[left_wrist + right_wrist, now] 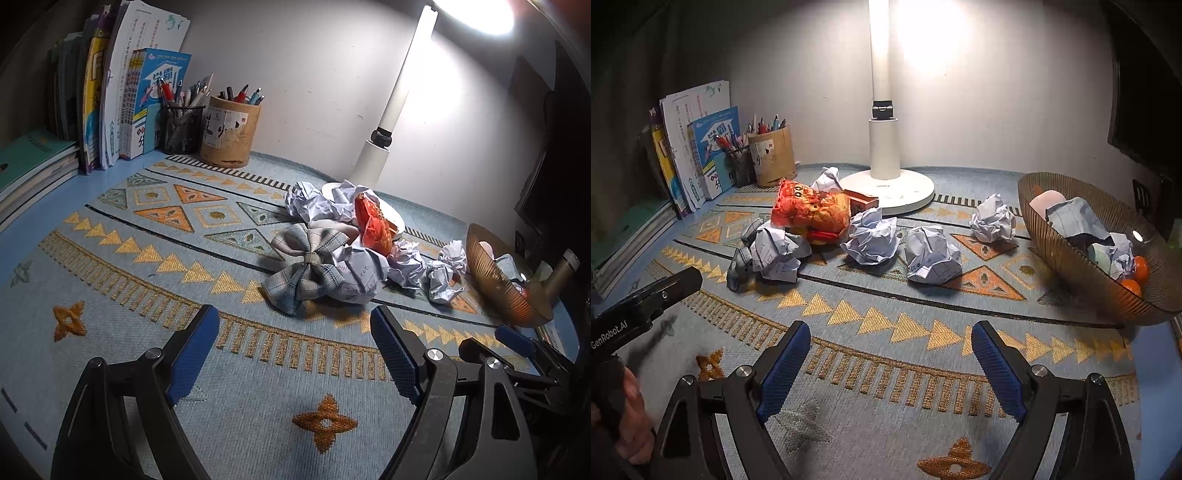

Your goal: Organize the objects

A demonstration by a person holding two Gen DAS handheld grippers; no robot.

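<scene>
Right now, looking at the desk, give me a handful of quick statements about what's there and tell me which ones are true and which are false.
1. Both grippers, left gripper and right gripper, are open and hold nothing. True.
2. The ribbed bowl is empty. False: it holds crumpled paper and orange fruit.
3. The desk lamp is switched off. False: it is lit.
4. The plaid bow touches a crumpled paper ball. True.
5. Pens stand in the bamboo cup. True.

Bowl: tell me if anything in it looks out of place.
Yes. The bowl holds oranges, yet crumpled paper lies in it too, like the loose wads scattered on the mat.
</scene>
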